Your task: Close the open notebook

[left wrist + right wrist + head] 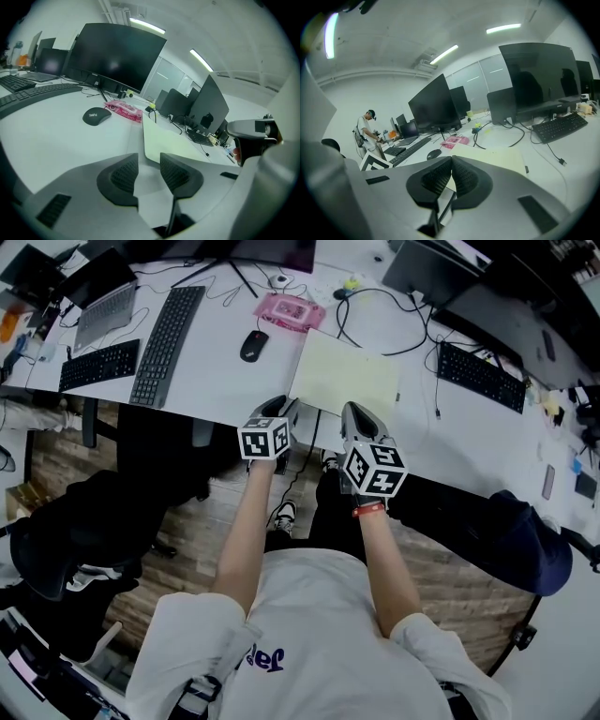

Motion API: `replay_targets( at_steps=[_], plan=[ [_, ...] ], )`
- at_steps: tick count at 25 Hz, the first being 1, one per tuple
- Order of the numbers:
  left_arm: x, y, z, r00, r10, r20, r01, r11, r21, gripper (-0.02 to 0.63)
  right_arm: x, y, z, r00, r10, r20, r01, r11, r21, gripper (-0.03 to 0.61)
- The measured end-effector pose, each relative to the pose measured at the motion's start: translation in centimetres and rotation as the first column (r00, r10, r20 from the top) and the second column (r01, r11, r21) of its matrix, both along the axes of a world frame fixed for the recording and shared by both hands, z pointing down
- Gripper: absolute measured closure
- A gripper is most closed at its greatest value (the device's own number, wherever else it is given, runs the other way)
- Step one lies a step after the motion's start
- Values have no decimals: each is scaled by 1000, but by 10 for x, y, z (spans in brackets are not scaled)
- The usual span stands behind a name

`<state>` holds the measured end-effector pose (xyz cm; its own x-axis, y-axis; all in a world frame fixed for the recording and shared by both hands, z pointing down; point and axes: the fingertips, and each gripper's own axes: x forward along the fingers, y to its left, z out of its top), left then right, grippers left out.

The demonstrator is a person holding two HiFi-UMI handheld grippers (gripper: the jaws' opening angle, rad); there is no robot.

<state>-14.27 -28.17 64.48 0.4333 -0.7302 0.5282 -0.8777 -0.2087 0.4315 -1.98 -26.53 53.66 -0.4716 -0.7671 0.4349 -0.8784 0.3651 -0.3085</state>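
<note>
Left hand-held gripper (149,160) near notebook (176,140)

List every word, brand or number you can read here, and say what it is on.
"ThinkPad": on the black mouse, read in the left gripper view.
Blue print on the white shirt: upside down and partly out of view, not readable.
Pink packet: print too blurred to read.
Keyboard: key legends too small to read.
Notebook: no writing visible.

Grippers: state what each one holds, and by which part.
Nothing is held. The left gripper has its jaws apart by the near corner of the notebook, not gripping it. The right gripper has its jaws together and empty.
</note>
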Motion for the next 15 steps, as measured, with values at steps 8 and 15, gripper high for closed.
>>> replay_targets(
  at_steps=[8, 15],
  plan=[
    [4, -6, 8, 999, -25, -44, 24, 999, -26, 470, 6, -1, 9, 1000, 18, 7, -18, 1000, -18, 565],
    [5, -7, 10, 999, -26, -32, 25, 999, -32, 503, 11, 3, 13, 999, 35, 9, -35, 999, -23, 565]
  ],
)
